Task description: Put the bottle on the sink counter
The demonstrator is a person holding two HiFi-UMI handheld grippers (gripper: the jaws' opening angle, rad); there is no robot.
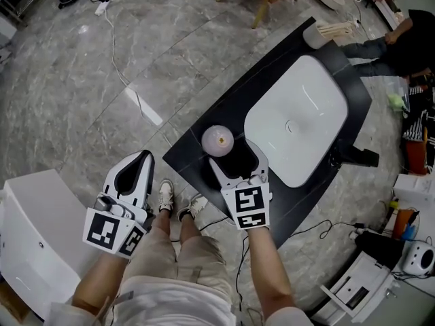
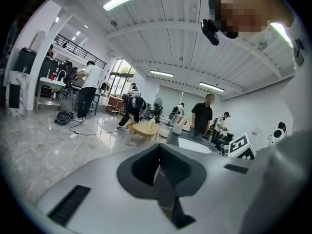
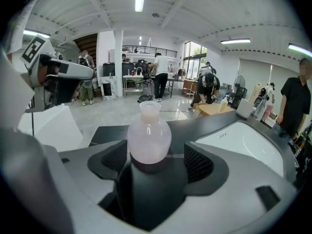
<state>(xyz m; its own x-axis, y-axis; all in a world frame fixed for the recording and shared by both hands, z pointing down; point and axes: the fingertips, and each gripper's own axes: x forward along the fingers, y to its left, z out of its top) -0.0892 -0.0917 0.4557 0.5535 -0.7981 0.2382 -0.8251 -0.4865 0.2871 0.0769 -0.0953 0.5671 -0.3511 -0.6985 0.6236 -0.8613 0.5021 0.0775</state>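
Note:
A round, pale pink bottle (image 1: 217, 140) stands upright on the near left end of the black sink counter (image 1: 197, 156). My right gripper (image 1: 236, 156) is low over that counter end, open, its jaws reaching toward the bottle. In the right gripper view the bottle (image 3: 148, 133) stands at the mouth of the jaws, closer to the left pad, and a gap shows at the right pad (image 3: 197, 162). Off the counter to the left, over the floor, my left gripper (image 1: 139, 165) is shut and holds nothing; its pads (image 2: 161, 167) meet.
A white basin (image 1: 299, 121) fills the middle of the counter, with a black faucet (image 1: 353, 156) on its right edge. A white box (image 1: 30, 229) sits at my left. A cable (image 1: 122, 80) runs across the marble floor. A seated person (image 1: 401, 43) is beyond the counter's far end.

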